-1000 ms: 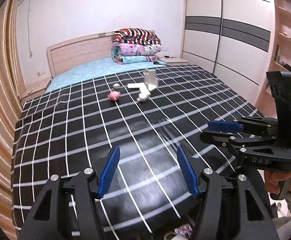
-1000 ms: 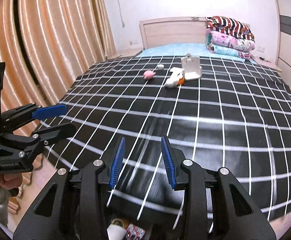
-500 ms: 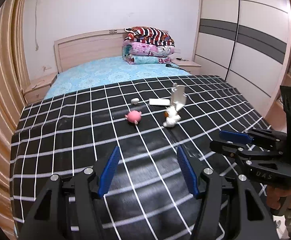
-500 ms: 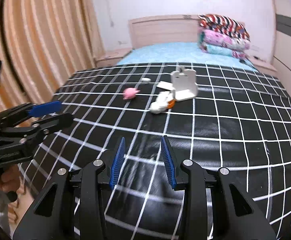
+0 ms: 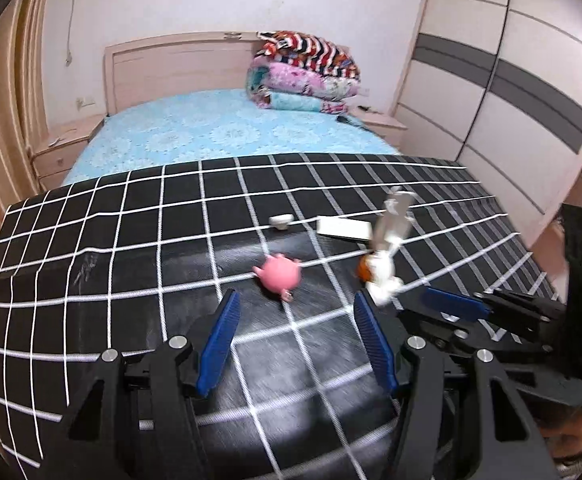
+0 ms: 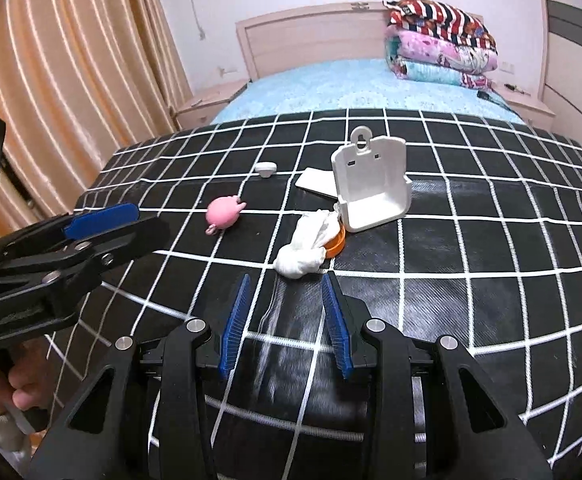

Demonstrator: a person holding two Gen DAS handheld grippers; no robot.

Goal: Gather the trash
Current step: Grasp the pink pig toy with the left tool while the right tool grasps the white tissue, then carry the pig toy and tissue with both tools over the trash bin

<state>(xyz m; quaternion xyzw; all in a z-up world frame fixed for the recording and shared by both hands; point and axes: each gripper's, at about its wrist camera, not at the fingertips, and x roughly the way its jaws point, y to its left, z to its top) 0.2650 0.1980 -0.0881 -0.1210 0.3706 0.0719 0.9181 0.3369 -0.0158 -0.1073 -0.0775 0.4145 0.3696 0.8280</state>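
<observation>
On the black checked cover (image 6: 471, 264) lie a crumpled white tissue (image 6: 305, 246), an orange ring (image 6: 337, 242) under it, a white plastic holder (image 6: 371, 184), a flat white card (image 6: 315, 182), a small white cap (image 6: 266, 168) and a pink toy pig (image 6: 223, 212). My right gripper (image 6: 287, 322) is open and empty, just short of the tissue. My left gripper (image 5: 295, 340) is open and empty, just short of the pink pig (image 5: 279, 274). The tissue (image 5: 381, 276) and the holder (image 5: 395, 216) also show in the left wrist view, as does the right gripper (image 5: 471, 308).
Folded blankets (image 6: 439, 44) are stacked on the blue sheet (image 6: 351, 84) by the headboard. Curtains (image 6: 71, 60) hang to the left, a wardrobe (image 5: 511, 92) stands to the right, and nightstands flank the bed.
Both grippers have moved forward over the bed toward the items, which now appear much closer. Both stay open and empty.
</observation>
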